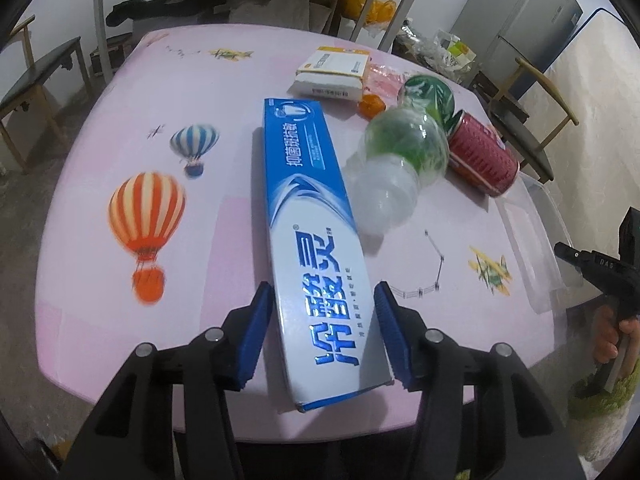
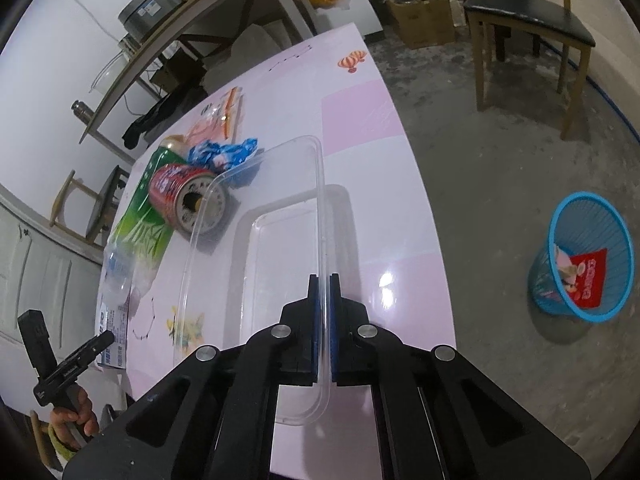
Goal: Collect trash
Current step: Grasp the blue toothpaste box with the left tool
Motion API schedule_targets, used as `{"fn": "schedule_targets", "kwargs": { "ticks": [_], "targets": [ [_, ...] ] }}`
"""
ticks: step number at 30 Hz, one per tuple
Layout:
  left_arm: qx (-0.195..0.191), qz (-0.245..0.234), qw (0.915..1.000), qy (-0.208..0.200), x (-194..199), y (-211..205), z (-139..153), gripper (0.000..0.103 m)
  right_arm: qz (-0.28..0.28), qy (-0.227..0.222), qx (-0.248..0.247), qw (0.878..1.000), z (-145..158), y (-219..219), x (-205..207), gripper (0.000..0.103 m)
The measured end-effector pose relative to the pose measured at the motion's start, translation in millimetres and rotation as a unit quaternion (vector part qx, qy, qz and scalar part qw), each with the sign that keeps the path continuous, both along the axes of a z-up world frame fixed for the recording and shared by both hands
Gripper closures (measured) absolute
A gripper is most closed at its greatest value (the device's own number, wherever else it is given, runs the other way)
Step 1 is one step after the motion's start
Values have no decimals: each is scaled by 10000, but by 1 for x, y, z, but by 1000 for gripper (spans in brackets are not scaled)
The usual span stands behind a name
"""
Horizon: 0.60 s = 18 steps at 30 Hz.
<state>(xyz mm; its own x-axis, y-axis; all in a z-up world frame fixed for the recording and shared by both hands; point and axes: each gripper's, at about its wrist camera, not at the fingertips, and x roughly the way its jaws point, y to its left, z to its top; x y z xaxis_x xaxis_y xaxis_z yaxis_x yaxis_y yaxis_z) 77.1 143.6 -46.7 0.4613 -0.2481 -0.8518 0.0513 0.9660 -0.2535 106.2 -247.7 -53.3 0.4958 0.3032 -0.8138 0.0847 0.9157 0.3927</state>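
- Two grips are live at once, and that is the widest risk: the right gripper [image 2: 323,312] has its blue pads clamped together on the thin side wall of the clear rectangular plastic tray [image 2: 256,184], while the left gripper [image 1: 320,332] stands apart around the long blue-and-white toothpaste box [image 1: 310,236], right pad [image 1: 394,334] just clear of the cardboard.
- Lifted by one flimsy wall, the tray could flex and slip out, or swing into the red drink can [image 2: 188,196] lying just beside its far corner.
- Closing off-centre near the box's lower end, the left pads might skew it against the crumpled clear bottle with a green label [image 1: 404,160] close by.
- Missing the round blue mesh waste basket [image 2: 584,256], on the floor at right well away from the table, is likely if either item is tossed.
- Glossy pink tabletop printed with balloons [image 1: 120,120] would let things slide; grey concrete floor, wooden chairs and cluttered shelving surround it.
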Motion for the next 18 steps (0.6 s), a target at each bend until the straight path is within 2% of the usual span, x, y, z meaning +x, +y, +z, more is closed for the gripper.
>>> {"fn": "schedule_targets", "kwargs": {
  "ticks": [7, 11, 12, 14, 18],
  "targets": [
    [106, 65, 9995, 289, -35, 7, 3, 52, 128, 107, 41, 9999, 1, 4, -25, 100],
    [-102, 217, 9992, 322, -34, 12, 5, 48, 172, 135, 28, 9998, 0, 8, -31, 95],
    [-159, 283, 9989, 330, -31, 14, 5, 48, 176, 122, 13, 9998, 1, 10, -31, 93],
    [-200, 322, 9988, 314, -24, 12, 5, 46, 160, 105, -7, 9998, 2, 11, -30, 77],
    [-97, 323, 9992, 216, -9, 7, 6, 46, 152, 18, -32, 9999, 4, 14, -26, 71]
  ]
}}
